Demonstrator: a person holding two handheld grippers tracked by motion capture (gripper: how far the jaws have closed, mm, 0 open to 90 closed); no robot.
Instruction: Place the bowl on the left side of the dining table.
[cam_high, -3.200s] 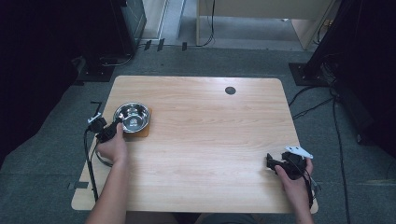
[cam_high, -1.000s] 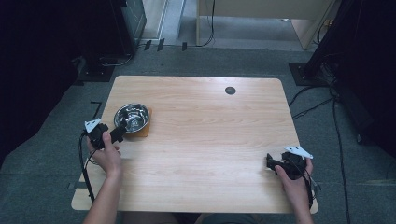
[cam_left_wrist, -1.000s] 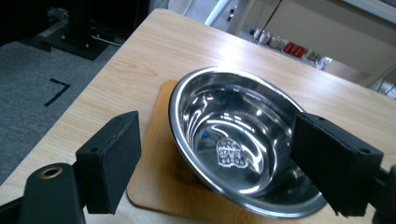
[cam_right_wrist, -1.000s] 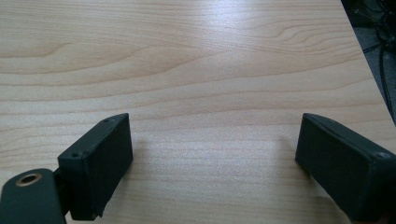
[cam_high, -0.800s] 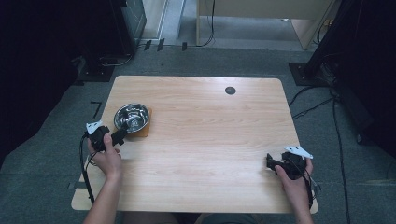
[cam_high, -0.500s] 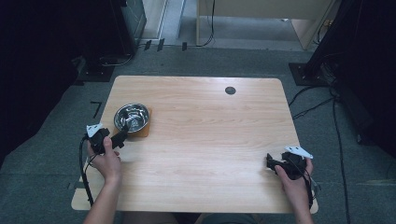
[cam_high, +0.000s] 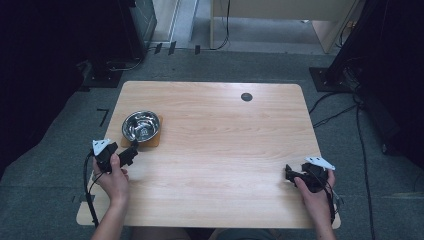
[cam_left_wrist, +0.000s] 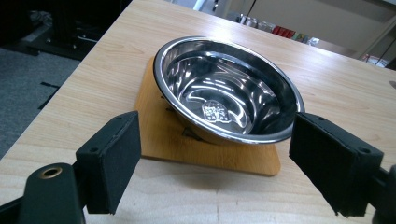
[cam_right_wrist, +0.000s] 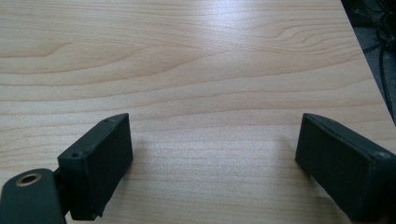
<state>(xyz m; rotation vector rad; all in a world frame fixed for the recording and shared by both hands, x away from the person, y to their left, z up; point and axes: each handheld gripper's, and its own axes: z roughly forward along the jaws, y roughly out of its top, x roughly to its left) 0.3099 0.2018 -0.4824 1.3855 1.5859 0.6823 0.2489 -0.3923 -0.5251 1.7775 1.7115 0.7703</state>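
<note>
1. Wooden table (cam_high: 220, 150), mostly bare; work confined to the front-left area, leaving the middle and right free
2. Small dark round mark (cam_high: 246, 97) near the far edge, probably a cable hole; too small to confirm
3. Steel bowl (cam_high: 141, 125) upright on the table's left side, seated on a thin wooden board (cam_high: 154, 141); board likely there as a trivet or slide base under the bowl
4. In the left gripper view, bowl (cam_left_wrist: 228, 91) centred between the jaws, board (cam_left_wrist: 163, 135) edge nearest; looks lined up for a grab on the near rim or the board, cannot say which
5. Left gripper (cam_high: 131, 150) held just short of the board's near corner, pointing at the bowl, jaws spread wide, nothing between them, no contact with bowl or board visible
6. Right gripper (cam_high: 290, 172) parked low near the front-right edge, well apart from the bowl, jaws spread wide over bare wood (cam_right_wrist: 201, 93); reads as idle, kept clear of the left hand's work
7. Bowl interior empty apart from a small pale patch (cam_left_wrist: 214, 111) at the bottom, sticker or printed code, not legible
8. Hidden or cut off: board's far part under the bowl, bowl's underside and footing, right jaw tip cropped at the frame edge in both gripper views, forearms cut at the bottom of the high view
</note>
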